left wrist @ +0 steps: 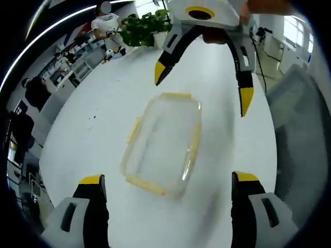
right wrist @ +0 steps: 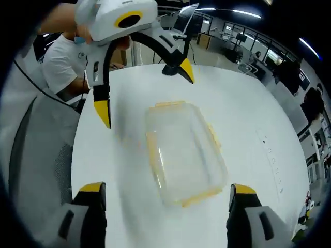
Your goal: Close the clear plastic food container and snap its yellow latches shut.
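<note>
A clear plastic food container (left wrist: 163, 144) with yellow latches lies on the white table (left wrist: 114, 103), lid on top. In the left gripper view my left gripper (left wrist: 168, 182) is open, its yellow-tipped jaws wide on either side of the container's near end. Beyond the container's far end the right gripper (left wrist: 204, 90) hangs open, pointing down at it. In the right gripper view the same container (right wrist: 183, 152) lies between my right gripper's (right wrist: 164, 188) open jaws, and the left gripper (right wrist: 145, 93) stands open over the far end. Nothing is held.
A green potted plant (left wrist: 145, 28) stands at the table's far edge in the left gripper view. A grey chair (right wrist: 36, 150) stands left of the table in the right gripper view. People sit and stand at desks around the office.
</note>
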`<state>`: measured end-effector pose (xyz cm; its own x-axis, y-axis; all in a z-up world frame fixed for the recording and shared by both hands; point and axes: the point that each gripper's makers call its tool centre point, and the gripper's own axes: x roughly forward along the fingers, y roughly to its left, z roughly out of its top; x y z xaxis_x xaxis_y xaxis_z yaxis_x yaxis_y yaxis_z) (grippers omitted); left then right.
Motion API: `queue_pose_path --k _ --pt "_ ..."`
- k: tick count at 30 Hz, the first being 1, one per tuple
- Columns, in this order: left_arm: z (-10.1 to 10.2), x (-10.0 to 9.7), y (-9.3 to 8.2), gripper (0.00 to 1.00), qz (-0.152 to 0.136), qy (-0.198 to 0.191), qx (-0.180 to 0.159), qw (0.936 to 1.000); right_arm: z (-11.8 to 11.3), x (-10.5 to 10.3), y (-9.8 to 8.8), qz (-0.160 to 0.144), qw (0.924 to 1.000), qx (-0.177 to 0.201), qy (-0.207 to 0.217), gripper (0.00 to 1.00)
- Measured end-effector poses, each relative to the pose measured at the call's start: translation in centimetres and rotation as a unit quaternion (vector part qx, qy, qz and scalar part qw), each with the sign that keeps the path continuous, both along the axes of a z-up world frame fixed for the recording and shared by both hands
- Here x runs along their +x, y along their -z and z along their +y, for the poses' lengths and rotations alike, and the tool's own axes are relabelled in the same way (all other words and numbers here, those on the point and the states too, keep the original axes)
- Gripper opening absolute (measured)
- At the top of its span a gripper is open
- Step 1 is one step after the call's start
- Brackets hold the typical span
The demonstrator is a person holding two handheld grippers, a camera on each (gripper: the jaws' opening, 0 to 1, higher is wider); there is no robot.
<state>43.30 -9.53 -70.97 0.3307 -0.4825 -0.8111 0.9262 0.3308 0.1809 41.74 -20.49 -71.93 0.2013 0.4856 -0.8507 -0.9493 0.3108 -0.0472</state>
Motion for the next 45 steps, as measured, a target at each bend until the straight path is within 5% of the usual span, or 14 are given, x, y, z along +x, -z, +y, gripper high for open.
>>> queue_pose_path --k 7,11,20,29,31,37,45 --pt "1.0 -2.0 -0.9 0.99 0.008 -0.055 -0.049 0.9973 -0.8 -1.6 -0.4 -0.002 0.9985 0.024 0.049 0.99" --pt "2.1 -3.0 -0.7 0.96 -0.007 -0.063 -0.036 0.9973 -0.6 -3.1 -1.1 0.021 0.9948 0.060 0.079 0.99" --pt "2.4 -6.0 -1.9 0.97 0.012 -0.125 -0.095 0.9876 -1.2 -4.3 -2.6 -0.019 0.9889 0.080 0.123 0.99" --pt "3.6 -8.5 -2.4 0.97 0.018 -0.160 -0.117 0.9800 -3.1 -7.4 -3.2 -0.023 0.9807 0.102 0.165 0.99" --pt "3.9 -9.3 -2.5 0.95 0.015 -0.163 -0.118 0.9794 -4.1 -8.5 -2.7 -0.041 0.9857 0.070 0.147 0.99" --pt "4.6 -12.1 -2.1 0.98 0.026 -0.172 -0.122 0.9772 -4.8 -11.5 -2.4 -0.024 0.9802 0.092 0.174 0.99" --pt "6.5 -13.9 -1.9 0.99 0.027 -0.203 -0.124 0.9710 -6.0 -12.8 -3.0 -0.029 0.9673 0.121 0.221 0.99"
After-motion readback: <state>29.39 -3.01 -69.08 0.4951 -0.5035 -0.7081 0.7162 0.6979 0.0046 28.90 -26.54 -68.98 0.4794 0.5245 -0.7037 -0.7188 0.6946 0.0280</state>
